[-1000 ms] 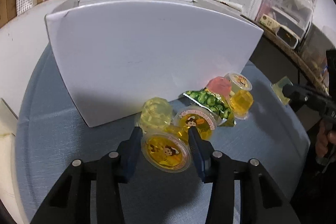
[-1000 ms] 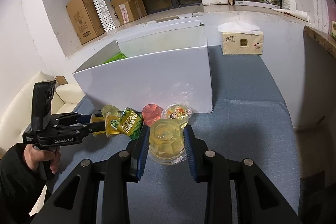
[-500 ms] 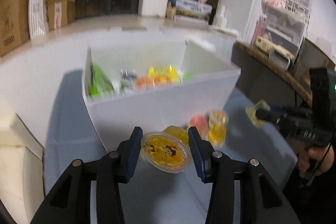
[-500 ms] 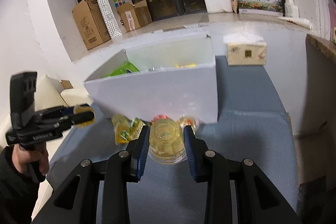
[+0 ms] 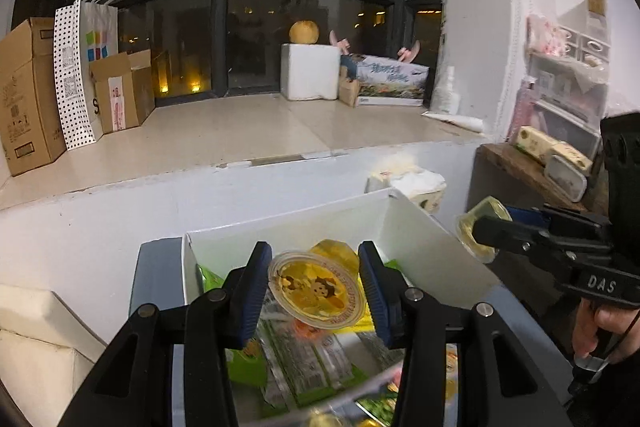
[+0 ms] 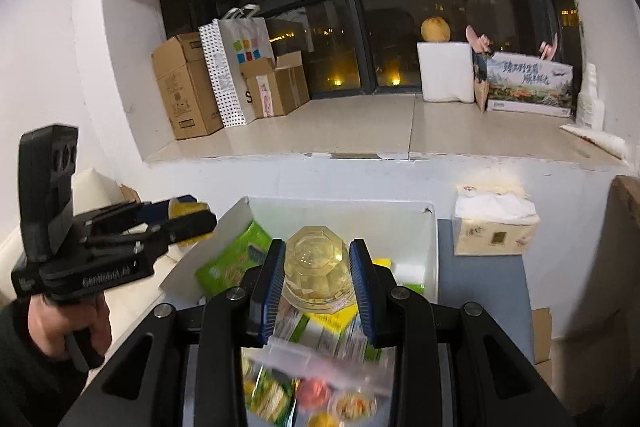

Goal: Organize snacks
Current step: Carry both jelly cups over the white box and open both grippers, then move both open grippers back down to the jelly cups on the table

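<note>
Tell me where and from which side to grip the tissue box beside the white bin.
Grip the tissue box across its two long cardboard sides, coming from above. It sits flat and apart from the white bin, and tissue bulges from its top, so clamp below that.

Box (image 5: pixel 424 227) open on top, clear way down from above for both my grippers. Its floor crowded with snack packs (image 6: pixel 236 259); little bare room. White walls stand on all sides. Tissue box (image 6: pixel 496 227) just beside the far right corner. Ledge wall (image 5: pixel 100 227) close behind.
</note>
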`<move>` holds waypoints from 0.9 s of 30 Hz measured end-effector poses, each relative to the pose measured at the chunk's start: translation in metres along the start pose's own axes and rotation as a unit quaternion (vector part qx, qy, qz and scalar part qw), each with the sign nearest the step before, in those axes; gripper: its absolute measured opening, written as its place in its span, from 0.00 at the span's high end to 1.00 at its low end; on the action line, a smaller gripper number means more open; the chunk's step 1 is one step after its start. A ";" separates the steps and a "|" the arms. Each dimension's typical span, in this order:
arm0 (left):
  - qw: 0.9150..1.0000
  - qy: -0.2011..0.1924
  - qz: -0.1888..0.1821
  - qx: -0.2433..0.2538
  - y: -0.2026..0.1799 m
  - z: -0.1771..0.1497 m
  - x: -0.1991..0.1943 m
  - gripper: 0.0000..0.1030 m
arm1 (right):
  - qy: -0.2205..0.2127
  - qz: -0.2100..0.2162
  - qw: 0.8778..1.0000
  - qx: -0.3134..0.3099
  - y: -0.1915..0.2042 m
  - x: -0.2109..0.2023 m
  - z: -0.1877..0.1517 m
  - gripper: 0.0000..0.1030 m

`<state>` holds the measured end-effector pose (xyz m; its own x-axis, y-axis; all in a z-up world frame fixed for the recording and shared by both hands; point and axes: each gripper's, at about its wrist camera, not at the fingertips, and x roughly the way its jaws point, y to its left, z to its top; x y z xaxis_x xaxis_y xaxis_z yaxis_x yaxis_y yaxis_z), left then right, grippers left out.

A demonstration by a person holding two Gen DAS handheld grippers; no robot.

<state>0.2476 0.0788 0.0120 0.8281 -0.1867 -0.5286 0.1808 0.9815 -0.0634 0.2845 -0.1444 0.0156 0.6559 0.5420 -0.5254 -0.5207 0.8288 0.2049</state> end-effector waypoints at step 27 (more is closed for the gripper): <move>0.999 0.032 0.019 -0.027 -0.011 -0.067 -0.032 0.00 | 0.026 0.026 0.997 0.063 -0.029 -0.027 -0.059 0.00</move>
<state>0.1832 0.0770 -0.0275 0.7972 -0.1487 -0.5851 0.1208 0.9889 -0.0867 0.2498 -0.1907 -0.0248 0.5985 0.5797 -0.5530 -0.4780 0.8123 0.3343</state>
